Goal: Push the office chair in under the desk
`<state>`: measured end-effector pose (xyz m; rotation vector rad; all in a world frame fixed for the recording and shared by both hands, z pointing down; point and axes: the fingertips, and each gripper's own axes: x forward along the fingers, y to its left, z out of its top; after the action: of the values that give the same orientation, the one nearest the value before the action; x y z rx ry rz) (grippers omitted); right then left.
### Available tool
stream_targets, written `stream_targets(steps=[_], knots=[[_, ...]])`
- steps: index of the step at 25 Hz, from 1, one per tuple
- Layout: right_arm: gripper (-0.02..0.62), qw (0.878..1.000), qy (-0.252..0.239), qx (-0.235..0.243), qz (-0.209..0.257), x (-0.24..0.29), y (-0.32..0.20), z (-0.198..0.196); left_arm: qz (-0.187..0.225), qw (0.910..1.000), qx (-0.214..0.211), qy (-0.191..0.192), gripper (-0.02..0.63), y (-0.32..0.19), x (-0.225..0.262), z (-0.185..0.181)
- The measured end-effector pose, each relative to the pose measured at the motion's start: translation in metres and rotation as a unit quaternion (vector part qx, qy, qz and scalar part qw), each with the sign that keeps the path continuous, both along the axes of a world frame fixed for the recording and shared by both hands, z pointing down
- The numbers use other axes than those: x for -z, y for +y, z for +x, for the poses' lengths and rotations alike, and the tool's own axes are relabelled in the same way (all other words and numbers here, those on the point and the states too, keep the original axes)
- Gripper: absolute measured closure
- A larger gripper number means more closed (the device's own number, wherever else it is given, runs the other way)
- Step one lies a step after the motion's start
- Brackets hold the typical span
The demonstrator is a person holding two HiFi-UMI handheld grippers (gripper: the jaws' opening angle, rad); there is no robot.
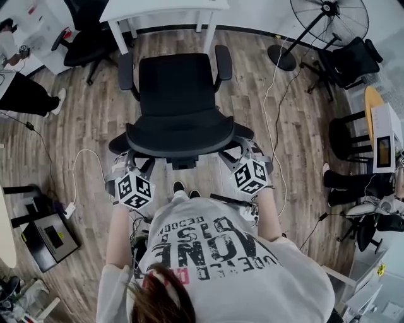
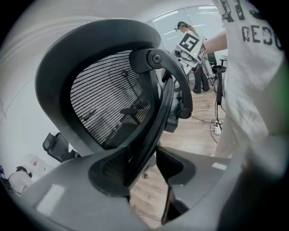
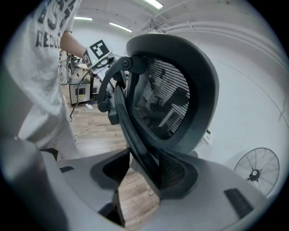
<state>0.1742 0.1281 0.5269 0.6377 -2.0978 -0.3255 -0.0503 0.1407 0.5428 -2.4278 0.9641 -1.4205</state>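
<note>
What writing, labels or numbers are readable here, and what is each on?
"ONE": large print on the person's T-shirt, upside down in the head view.
"REDO...": same T-shirt, cut off at the picture edge in both gripper views.
Smaller T-shirt lines: too warped to read.
Marker cubes: black-and-white patterns only, no letters.

Open floor (image 1: 165,41) lies between chair (image 1: 178,94) and desk (image 1: 161,11); second chair (image 1: 88,45) crowds the desk's left leg, fan (image 1: 328,17) stands right.

Wooden floor (image 1: 88,135) with cables (image 1: 273,94) and standing fan (image 1: 328,19).
</note>
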Motion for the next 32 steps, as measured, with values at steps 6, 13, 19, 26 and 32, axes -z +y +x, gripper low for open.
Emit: stream_targets(steps=[6,13,19,26,32], knots=[[0.388,1.000,0.001,-0.001,-0.006,0.000,-0.018,-0.004,0.010,0.9999,-0.001,-0.003,0.407,-0.017,0.001,-0.003],[0.388,1.000,-0.001,-0.008,0.004,0.000,-0.038,-0.008,0.017,0.9998,-0.009,-0.005,0.408,-0.039,0.001,-0.008],[0.388,1.000,0.000,-0.008,0.004,0.000,-0.057,-0.011,0.027,0.9996,-0.008,-0.006,0.407,-0.057,0.002,-0.012],[0.388,1.000,0.020,-0.004,-0.001,-0.002,-0.087,-0.018,0.027,0.9995,-0.005,-0.015,0.407,-0.085,0.002,-0.019],[0.397,0.999,0.047,0.001,-0.022,-0.006,-0.111,-0.025,0.024,0.9995,-0.002,-0.020,0.407,-0.110,-0.001,-0.027]])
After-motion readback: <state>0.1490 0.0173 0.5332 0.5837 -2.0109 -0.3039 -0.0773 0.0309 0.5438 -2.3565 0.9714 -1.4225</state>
